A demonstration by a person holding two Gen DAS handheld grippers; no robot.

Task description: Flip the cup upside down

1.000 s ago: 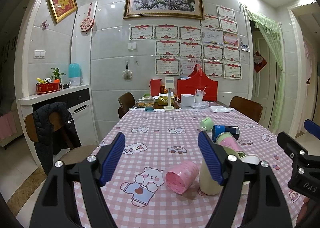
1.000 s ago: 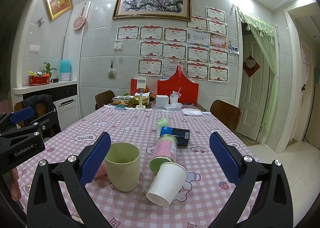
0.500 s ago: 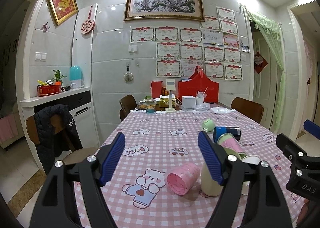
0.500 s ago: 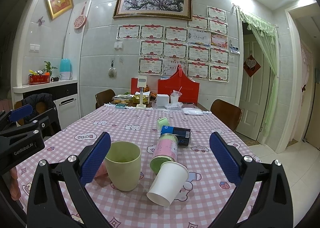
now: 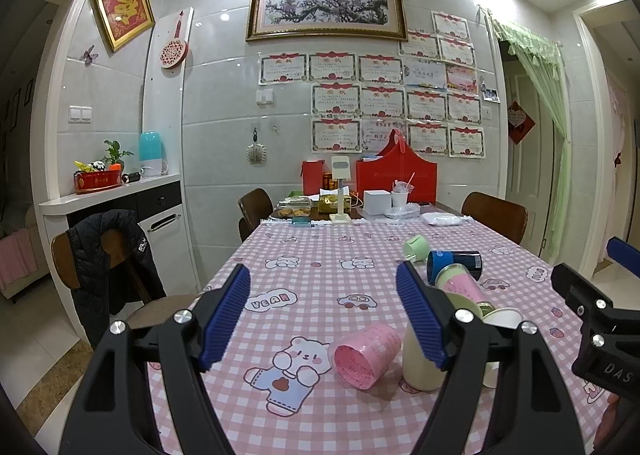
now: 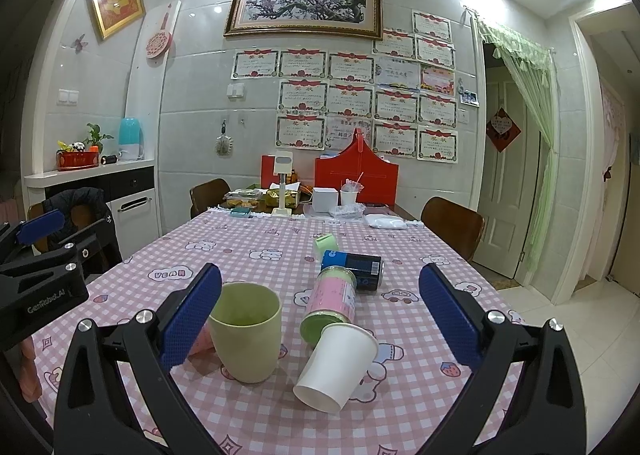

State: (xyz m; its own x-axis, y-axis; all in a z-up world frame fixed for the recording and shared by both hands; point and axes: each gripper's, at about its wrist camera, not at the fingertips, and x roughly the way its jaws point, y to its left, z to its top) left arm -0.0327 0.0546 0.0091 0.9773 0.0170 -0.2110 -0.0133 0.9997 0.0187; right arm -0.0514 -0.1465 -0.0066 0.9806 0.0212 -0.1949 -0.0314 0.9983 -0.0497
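A pale green cup [image 6: 245, 331] stands upright, mouth up, on the pink checked tablecloth [image 6: 256, 251]. It shows in the left wrist view [image 5: 420, 365] partly behind my left finger. A white paper cup [image 6: 338, 365] lies tilted beside it. A pink cup [image 5: 365, 355] lies on its side. My right gripper [image 6: 320, 319] is open and empty, a little short of the cups. My left gripper [image 5: 323, 315] is open and empty, to the left of the green cup.
A pink-and-green can [image 6: 332, 305], a dark blue can [image 6: 354, 263] and a small green cup [image 6: 326, 244] lie further back. Boxes and food [image 5: 360, 195] crowd the table's far end. Chairs [image 5: 494, 215] stand around it; one [image 5: 108, 255] holds a black jacket.
Both views have shifted only slightly; the left gripper has risen a little. The cups have not moved and both grippers stay open.
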